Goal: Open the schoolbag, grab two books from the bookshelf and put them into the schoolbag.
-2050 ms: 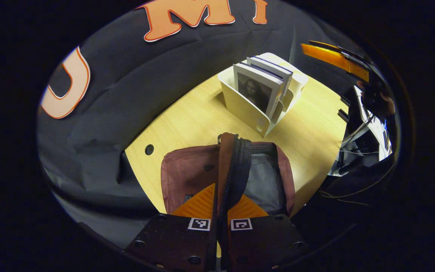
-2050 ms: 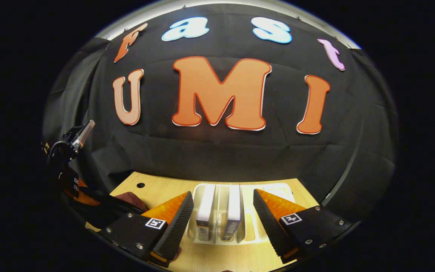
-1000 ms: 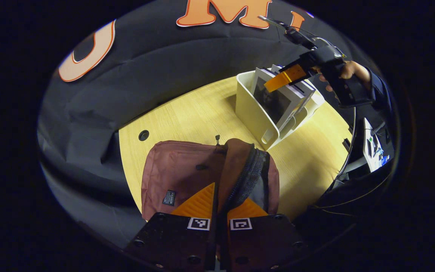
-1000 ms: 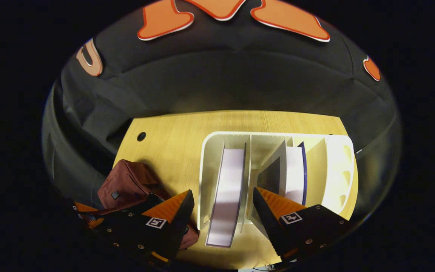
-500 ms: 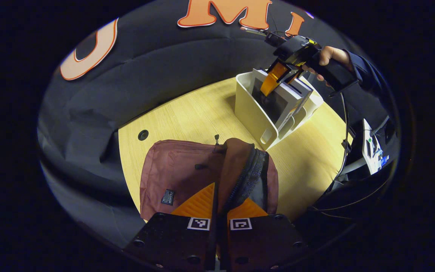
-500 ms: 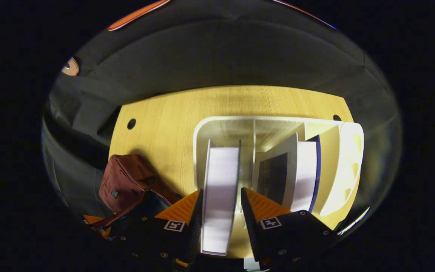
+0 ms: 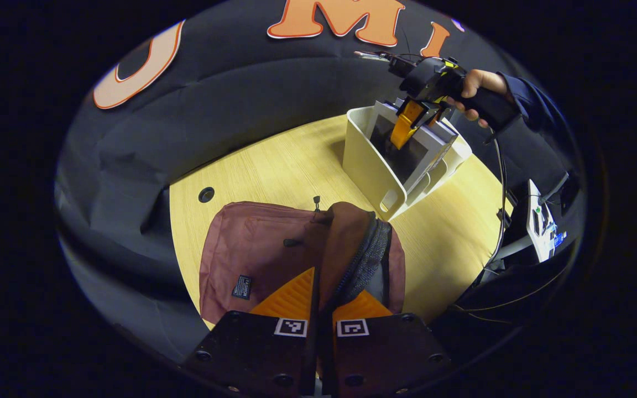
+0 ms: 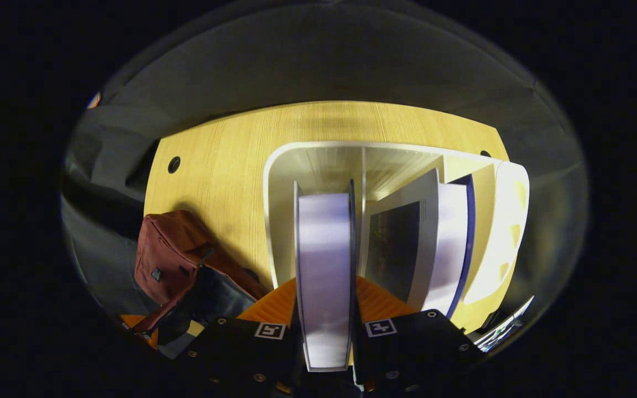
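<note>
The left gripper (image 7: pixel 321 309) is clenched on the open flap of the maroon schoolbag (image 7: pixel 252 260) lying on the table (image 7: pixel 274 171). The right gripper (image 8: pixel 325 323) grasps a white-edged book (image 8: pixel 324 265) standing upright in the bookshelf (image 8: pixel 280 182), one finger on each cover.

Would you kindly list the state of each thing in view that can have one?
Schoolbag: unzipped, flap held up.
Left hand-held gripper: shut on the schoolbag flap.
Right hand-held gripper: shut on the first book.
First book: upright in the bookshelf, gripped.
Second book: leaning in the next slot.
Bookshelf: standing on the table.
</note>
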Motion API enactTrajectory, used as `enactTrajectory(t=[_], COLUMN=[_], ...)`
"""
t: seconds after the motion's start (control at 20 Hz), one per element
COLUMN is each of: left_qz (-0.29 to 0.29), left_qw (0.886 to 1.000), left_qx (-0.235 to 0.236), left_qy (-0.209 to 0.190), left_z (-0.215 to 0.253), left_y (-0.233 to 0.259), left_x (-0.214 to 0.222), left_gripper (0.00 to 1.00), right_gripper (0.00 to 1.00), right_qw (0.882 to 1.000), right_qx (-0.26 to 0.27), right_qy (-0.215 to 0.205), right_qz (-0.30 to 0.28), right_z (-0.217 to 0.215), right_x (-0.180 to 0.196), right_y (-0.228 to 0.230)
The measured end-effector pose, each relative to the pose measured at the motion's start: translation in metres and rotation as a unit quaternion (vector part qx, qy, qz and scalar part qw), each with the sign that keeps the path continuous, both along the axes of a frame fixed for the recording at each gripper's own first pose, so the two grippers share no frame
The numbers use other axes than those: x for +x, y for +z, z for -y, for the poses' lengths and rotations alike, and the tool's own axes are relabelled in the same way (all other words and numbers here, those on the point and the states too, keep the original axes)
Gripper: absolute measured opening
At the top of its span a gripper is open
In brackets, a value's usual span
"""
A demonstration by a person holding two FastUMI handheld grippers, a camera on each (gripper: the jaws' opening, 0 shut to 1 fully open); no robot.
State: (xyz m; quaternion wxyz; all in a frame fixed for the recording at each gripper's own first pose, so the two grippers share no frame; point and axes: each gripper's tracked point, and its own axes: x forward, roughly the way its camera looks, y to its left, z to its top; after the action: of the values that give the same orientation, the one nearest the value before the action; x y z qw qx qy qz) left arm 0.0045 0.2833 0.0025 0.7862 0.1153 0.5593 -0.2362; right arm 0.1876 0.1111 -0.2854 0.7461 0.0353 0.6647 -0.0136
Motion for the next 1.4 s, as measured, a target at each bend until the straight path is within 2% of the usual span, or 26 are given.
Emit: enactTrajectory(t=[0.05, 0.1, 0.3, 0.55, 0.75, 0.9, 1.1, 1.15, 1.2, 1.4], left_qz=[-0.001, -0.002, -0.001, 0.000, 0.002, 0.002, 0.000, -0.001, -0.002, -0.006], left_qw=[1.000, 1.000, 1.000, 1.000, 1.000, 0.999, 0.999, 0.999, 0.999, 0.998], left_qx=[0.002, 0.002, 0.003, 0.001, 0.006, 0.013, 0.016, 0.016, 0.016, 0.020], left_qy=[0.000, -0.001, -0.008, -0.011, -0.022, -0.035, -0.042, -0.045, -0.048, -0.061], left_z=[-0.001, -0.001, -0.001, -0.001, -0.001, -0.002, -0.001, 0.000, 0.000, 0.000], left_y=[0.000, 0.000, 0.001, 0.002, 0.002, 0.001, 0.003, 0.003, 0.003, 0.005], left_x=[-0.001, -0.002, -0.001, -0.001, -0.002, -0.003, -0.001, 0.000, -0.001, 0.000], left_gripper=[0.06, 0.05, 0.05, 0.05, 0.05, 0.05, 0.05, 0.10, 0.05, 0.05], right_gripper=[0.46, 0.37, 0.37, 0.37, 0.37, 0.37, 0.37, 0.37, 0.37, 0.35], right_qw=[1.000, 1.000, 0.999, 0.995, 0.989, 0.986, 0.980, 0.977, 0.975, 0.966], right_qx=[0.007, 0.015, 0.034, 0.057, 0.078, 0.083, 0.113, 0.123, 0.131, 0.153], right_qy=[0.001, 0.001, -0.007, -0.023, -0.037, -0.038, -0.053, -0.059, -0.063, -0.100], right_qz=[0.000, 0.001, 0.022, 0.075, 0.118, 0.143, 0.157, 0.164, 0.169, 0.182], right_z=[-0.001, -0.003, 0.000, 0.014, 0.022, 0.025, 0.016, 0.012, 0.009, 0.004], right_x=[-0.003, -0.006, -0.009, -0.016, -0.037, -0.059, -0.094, -0.102, -0.109, -0.136], right_y=[0.005, 0.011, 0.049, 0.108, 0.153, 0.169, 0.171, 0.169, 0.167, 0.146])
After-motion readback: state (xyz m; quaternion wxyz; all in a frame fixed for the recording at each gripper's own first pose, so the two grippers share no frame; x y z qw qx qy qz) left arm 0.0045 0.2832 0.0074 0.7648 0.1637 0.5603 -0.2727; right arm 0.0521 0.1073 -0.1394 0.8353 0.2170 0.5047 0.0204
